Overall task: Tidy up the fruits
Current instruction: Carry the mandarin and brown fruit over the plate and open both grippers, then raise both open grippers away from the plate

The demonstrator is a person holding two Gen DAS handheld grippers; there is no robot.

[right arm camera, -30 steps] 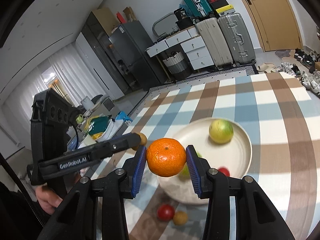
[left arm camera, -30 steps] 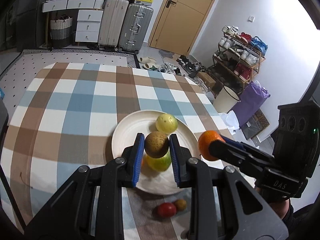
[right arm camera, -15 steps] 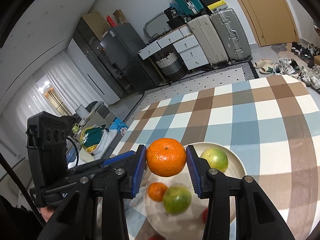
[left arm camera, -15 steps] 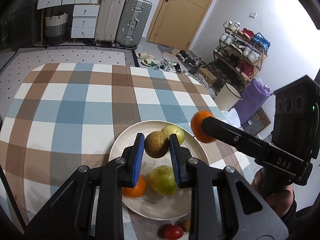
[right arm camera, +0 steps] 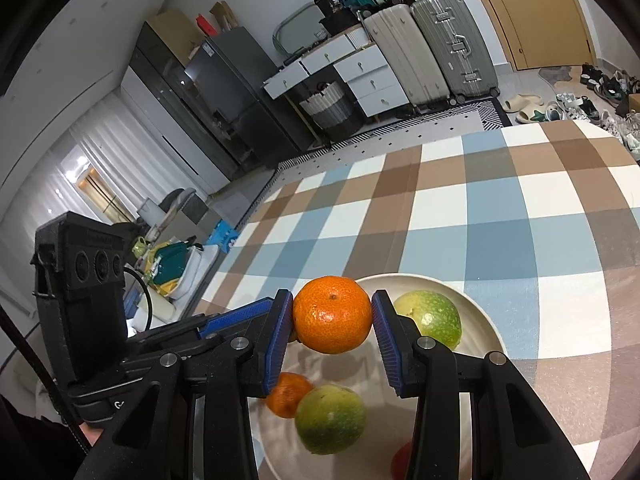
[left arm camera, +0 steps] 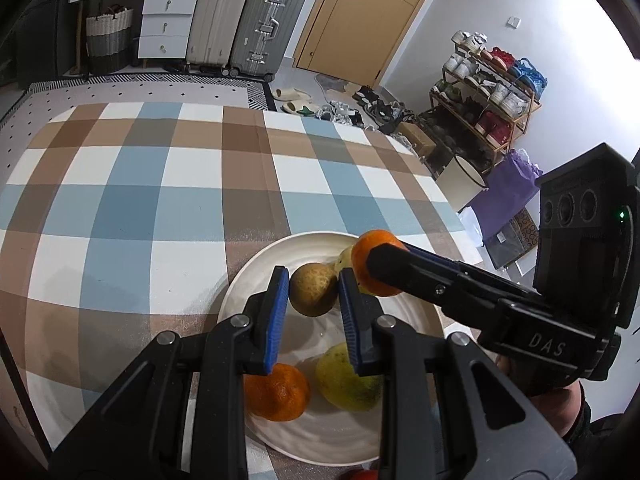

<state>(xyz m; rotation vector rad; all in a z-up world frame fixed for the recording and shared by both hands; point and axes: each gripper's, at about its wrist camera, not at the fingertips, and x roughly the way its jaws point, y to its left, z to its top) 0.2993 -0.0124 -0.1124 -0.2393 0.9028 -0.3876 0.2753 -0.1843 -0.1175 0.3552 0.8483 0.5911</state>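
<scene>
My left gripper (left arm camera: 313,294) is shut on a small brown-green round fruit (left arm camera: 313,295), held over the cream plate (left arm camera: 248,280) on the checked tablecloth. My right gripper (right arm camera: 332,316) is shut on an orange mandarin (right arm camera: 332,314), also above the plate (right arm camera: 486,322); from the left wrist view the same mandarin (left arm camera: 370,256) hangs just right of the brown fruit. On the plate lie a second mandarin (left arm camera: 278,394), a yellow-green citrus (left arm camera: 346,380) and another green citrus (right arm camera: 432,316). A red fruit (right arm camera: 402,460) shows at the plate's near edge, mostly hidden.
The table's far edge (left arm camera: 248,106) gives onto a carpeted floor with suitcases (left arm camera: 244,20), drawers and a shoe rack (left arm camera: 488,92). A white bin (left arm camera: 460,186) stands off the right side. A person's hand (left arm camera: 560,404) holds the right gripper's handle.
Both grippers have moved forward and lower over the plate with their fruits still gripped. The plate now lies right beneath them, and the loose red and yellow fruits have slipped below the frame.
</scene>
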